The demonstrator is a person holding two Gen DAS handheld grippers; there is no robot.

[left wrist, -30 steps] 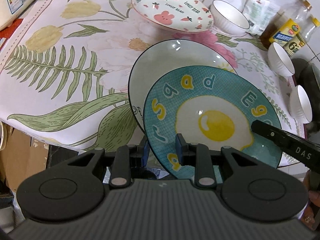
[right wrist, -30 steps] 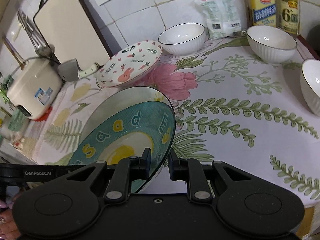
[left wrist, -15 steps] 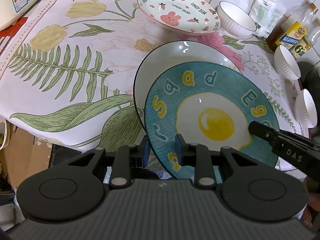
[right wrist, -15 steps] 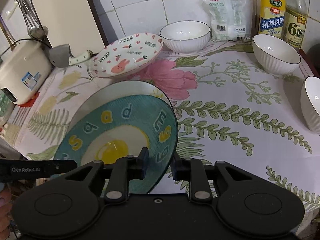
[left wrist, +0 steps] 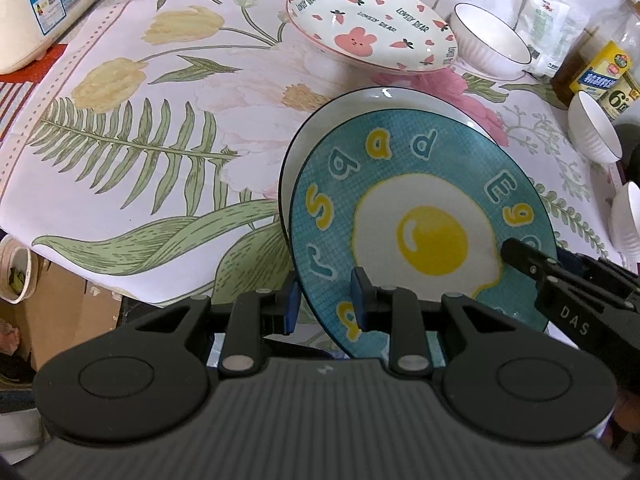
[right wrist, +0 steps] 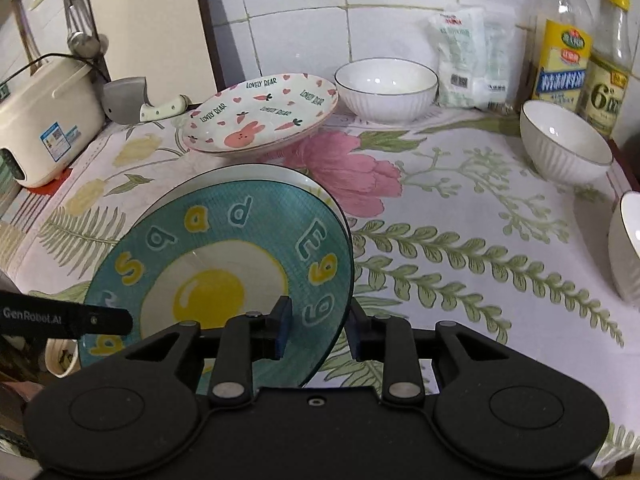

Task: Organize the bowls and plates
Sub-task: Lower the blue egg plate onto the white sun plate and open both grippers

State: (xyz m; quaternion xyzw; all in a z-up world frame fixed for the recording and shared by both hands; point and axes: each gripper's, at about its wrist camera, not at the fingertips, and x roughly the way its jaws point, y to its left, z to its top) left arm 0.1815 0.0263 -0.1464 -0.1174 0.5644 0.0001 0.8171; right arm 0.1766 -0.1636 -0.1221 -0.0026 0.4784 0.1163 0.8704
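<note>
A teal plate point(left wrist: 428, 240) point(right wrist: 208, 292) with a fried-egg picture lies over a white dark-rimmed plate point(left wrist: 344, 120) point(right wrist: 240, 176), offset toward the table's near edge. My left gripper point(left wrist: 325, 302) is shut on the teal plate's near left rim. On the right, my right gripper point(right wrist: 318, 330) point(left wrist: 536, 254) straddles the rim. Its jaws are opening, with a gap beside the rim. A pink bunny plate point(left wrist: 368, 36) point(right wrist: 260, 116) sits behind. Three white bowls point(right wrist: 386, 88) point(right wrist: 564, 140) point(right wrist: 626, 244) stand at the back and right.
A cream rice cooker point(right wrist: 44, 120) and a cleaver point(right wrist: 132, 104) are at the back left. Two bottles point(right wrist: 564, 60) and a white bag point(right wrist: 468, 56) line the tiled wall. The flowered tablecloth point(left wrist: 160, 152) ends at the near edge, with a cardboard box point(left wrist: 56, 312) below.
The right gripper's jaws have spread apart from the teal plate's rim, and its view has rolled upright. The left gripper keeps its grip on the plate.
</note>
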